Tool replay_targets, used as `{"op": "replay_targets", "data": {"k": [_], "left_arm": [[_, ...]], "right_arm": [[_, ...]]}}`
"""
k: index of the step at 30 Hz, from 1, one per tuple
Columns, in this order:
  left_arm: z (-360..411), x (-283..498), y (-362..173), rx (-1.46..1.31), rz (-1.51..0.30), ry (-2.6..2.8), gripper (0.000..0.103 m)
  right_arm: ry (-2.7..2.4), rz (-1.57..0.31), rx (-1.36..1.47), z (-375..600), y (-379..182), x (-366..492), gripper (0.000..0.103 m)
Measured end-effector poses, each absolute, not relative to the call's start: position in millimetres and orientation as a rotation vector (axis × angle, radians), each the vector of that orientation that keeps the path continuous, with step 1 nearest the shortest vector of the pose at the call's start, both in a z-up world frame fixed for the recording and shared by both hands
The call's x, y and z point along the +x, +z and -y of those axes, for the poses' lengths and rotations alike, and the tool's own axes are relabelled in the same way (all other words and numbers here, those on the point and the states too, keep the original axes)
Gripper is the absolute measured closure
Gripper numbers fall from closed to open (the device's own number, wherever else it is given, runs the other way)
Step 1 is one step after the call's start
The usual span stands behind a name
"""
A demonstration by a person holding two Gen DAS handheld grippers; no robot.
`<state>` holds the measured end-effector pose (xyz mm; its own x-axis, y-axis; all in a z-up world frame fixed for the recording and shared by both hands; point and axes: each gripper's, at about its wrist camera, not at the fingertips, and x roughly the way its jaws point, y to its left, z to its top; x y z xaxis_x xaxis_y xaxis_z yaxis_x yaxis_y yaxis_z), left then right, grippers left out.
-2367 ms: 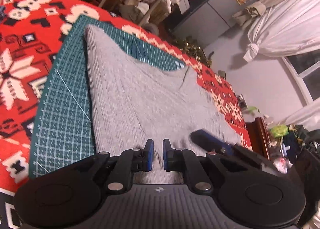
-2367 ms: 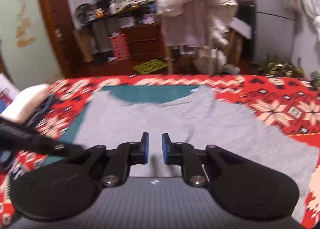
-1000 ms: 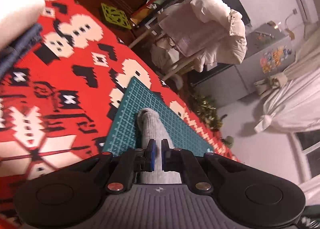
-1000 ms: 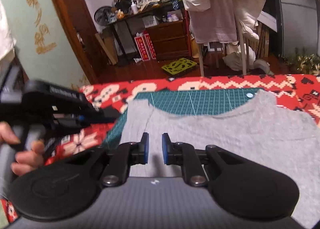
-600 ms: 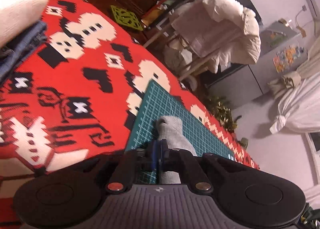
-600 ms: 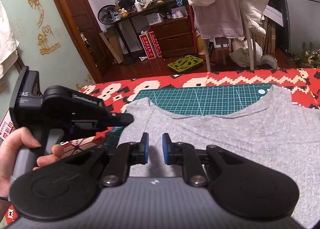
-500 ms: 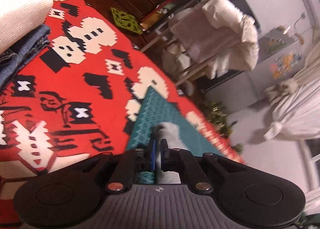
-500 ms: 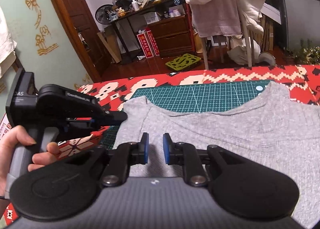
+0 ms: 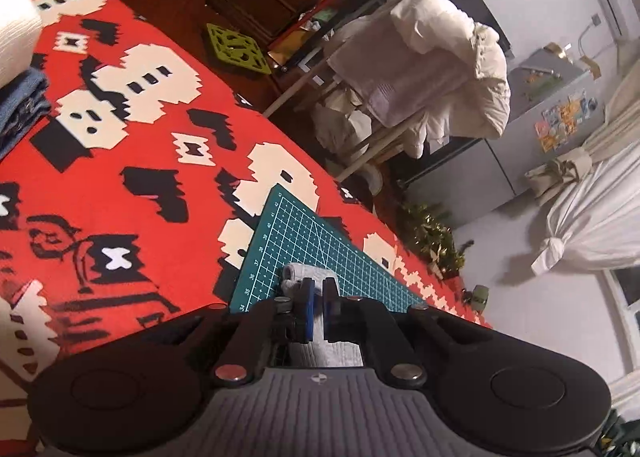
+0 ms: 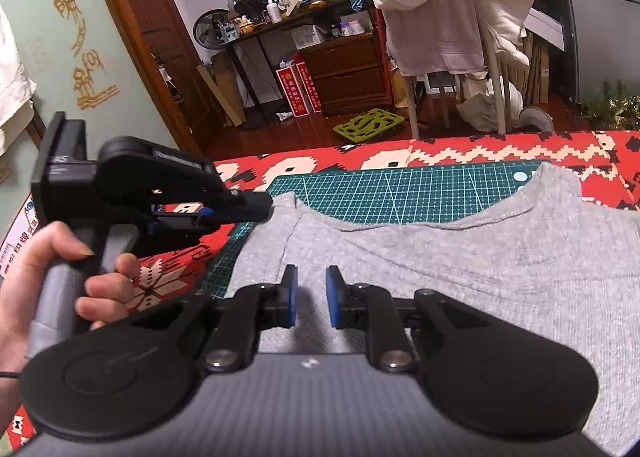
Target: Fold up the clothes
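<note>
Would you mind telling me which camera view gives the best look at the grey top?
The right wrist view: the grey top lies spread over the green cutting mat, neckline and shoulder visible, with the left gripper at its corner. The left wrist view shows only a small bunched corner pinched between that gripper's fingers.

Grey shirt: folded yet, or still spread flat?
Spread flat. The grey shirt lies open on the green cutting mat, neckline showing; the left claw pinches its shoulder corner, no fold made.
</note>
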<state>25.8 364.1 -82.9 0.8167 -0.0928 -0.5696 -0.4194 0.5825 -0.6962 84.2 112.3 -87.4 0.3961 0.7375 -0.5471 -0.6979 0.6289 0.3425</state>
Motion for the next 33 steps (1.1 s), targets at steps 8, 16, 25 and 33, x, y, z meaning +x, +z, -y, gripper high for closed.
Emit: {"op": "replay_targets", "data": {"k": [8,16,25,33], "left_arm": [[-345,3,-66,-0.954,-0.674,0.192,0.098],[-321,1,-72,-0.840,-0.737,0.237,0.100],[-318,-13,-62,-0.877,-0.694,0.214,0.100],[-307,-10,-69,-0.804,-0.761,0.257,0.099]], "right_arm": [[0.907,-0.737,0.085,-113,-91,87,0.085],[0.916,-0.718,0.110,-105,-81,85,0.085],[0.928,-0.766,0.124,-105,-90,90,0.086],[0.960,-0.746,0.072,-111,-84,82,0.091]]}}
